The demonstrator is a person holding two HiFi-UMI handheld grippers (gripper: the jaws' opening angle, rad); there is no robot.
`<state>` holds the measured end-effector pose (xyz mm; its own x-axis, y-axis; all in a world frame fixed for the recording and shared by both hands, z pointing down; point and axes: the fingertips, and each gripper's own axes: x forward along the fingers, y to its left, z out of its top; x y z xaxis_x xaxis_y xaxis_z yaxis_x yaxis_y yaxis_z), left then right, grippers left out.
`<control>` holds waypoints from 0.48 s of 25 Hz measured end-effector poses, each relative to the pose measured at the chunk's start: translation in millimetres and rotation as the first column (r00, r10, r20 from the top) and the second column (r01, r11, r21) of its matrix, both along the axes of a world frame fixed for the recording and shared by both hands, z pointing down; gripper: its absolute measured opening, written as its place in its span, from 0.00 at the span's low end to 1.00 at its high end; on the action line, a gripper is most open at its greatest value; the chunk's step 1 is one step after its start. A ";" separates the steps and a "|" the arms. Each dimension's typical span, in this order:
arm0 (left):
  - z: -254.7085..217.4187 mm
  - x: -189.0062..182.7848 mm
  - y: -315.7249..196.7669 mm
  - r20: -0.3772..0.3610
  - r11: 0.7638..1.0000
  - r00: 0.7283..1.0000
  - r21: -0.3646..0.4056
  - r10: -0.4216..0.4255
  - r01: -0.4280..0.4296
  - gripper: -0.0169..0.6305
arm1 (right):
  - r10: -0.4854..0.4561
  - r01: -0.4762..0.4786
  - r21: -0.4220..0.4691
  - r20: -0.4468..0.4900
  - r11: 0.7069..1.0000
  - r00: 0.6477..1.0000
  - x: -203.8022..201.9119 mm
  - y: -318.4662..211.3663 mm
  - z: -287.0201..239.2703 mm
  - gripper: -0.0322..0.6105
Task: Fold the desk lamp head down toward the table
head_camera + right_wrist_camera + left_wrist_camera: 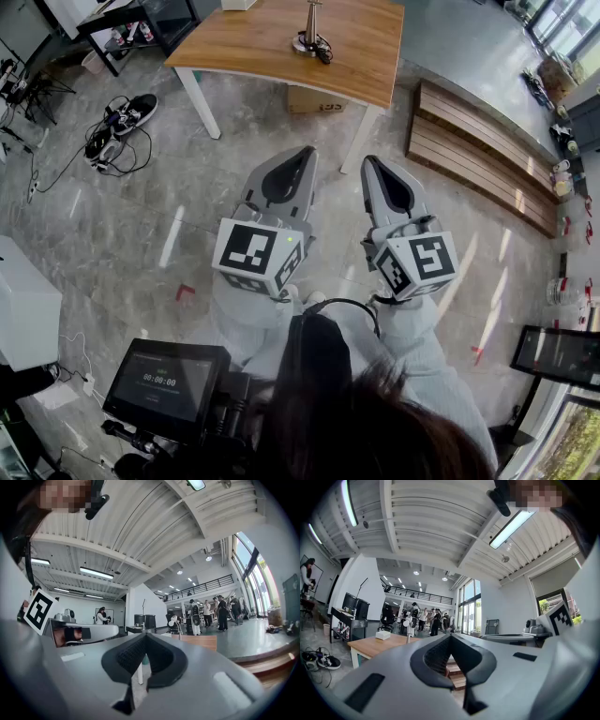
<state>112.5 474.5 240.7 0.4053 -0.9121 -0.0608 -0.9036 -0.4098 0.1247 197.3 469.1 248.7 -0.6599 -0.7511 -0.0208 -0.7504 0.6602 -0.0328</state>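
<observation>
The desk lamp (pixel 311 33) stands upright on the wooden table (pixel 253 42) at the far side of the room, its base ringed by a dark cord. Both grippers hang level over the floor, well short of the table. My left gripper (pixel 305 153) is shut with nothing between its jaws, and so is my right gripper (pixel 371 162) beside it. In the left gripper view the lamp (pixel 408 632) shows small beyond the shut jaw tips (pixel 451 637). From the right gripper view, its white head (pixel 174 623) rises over the table (pixel 199 641) past the tips (pixel 146 635).
A white box (pixel 383 635) lies on the table. A cardboard box (pixel 314 98) sits under it. Shoes and cables (pixel 117 127) lie on the floor at left, a slatted wooden bench (pixel 478 150) at right, a monitor (pixel 167 384) near my feet. Several people (pixel 426 620) stand far behind.
</observation>
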 end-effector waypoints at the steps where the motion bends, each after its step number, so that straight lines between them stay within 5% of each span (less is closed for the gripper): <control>1: 0.0 -0.3 -0.2 0.000 1.000 1.000 0.000 0.000 0.000 0.03 | 0.000 0.000 0.001 0.001 1.000 1.000 -0.2 -0.2 -0.2 0.05; 12: -0.8 -6.9 -2.8 -0.002 1.000 1.000 -0.009 -0.018 0.018 0.03 | -0.006 0.006 -0.007 0.003 1.000 1.000 -6.2 -1.9 -3.0 0.05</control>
